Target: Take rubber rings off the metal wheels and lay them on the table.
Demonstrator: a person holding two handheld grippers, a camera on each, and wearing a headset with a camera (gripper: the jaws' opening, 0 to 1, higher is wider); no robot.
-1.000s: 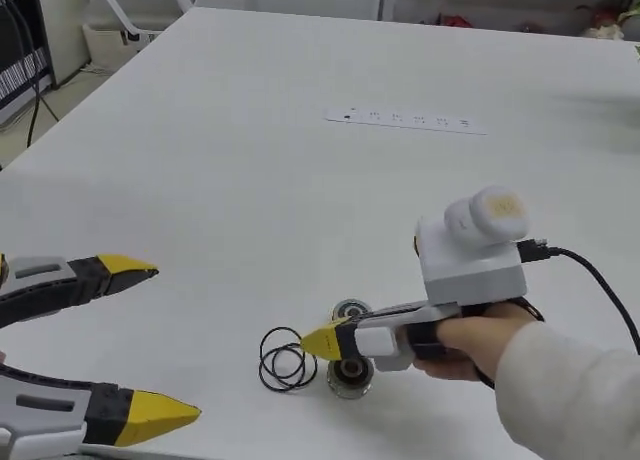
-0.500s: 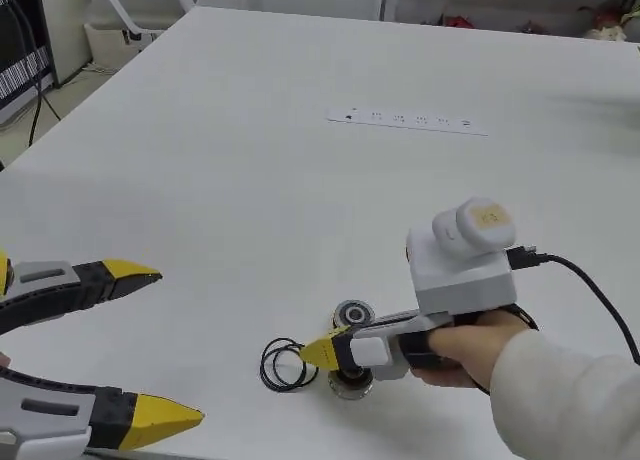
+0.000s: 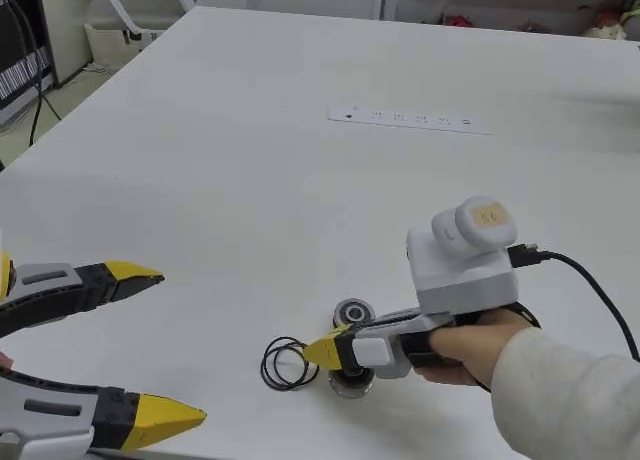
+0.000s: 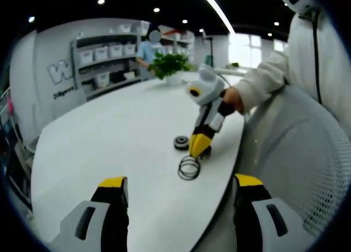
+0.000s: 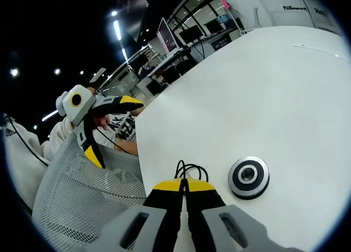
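Two small metal wheels lie on the white table: one wheel stands free, the other wheel sits partly under my right gripper. That gripper is shut, and black rubber ring loops come out right at its tips. A loose pile of rubber rings lies on the table just left of the tips. The free wheel lies to the right of the jaws. My left gripper stands open at the near left, well apart from the rings.
A white power strip lies across the far middle of the table. A black cable trails from the right gripper. A mesh chair back stands close to the table's near edge.
My right gripper has slid slightly lower and toward me beside the ring pile, and the pile's loops have drawn in a little. The left gripper has barely moved.
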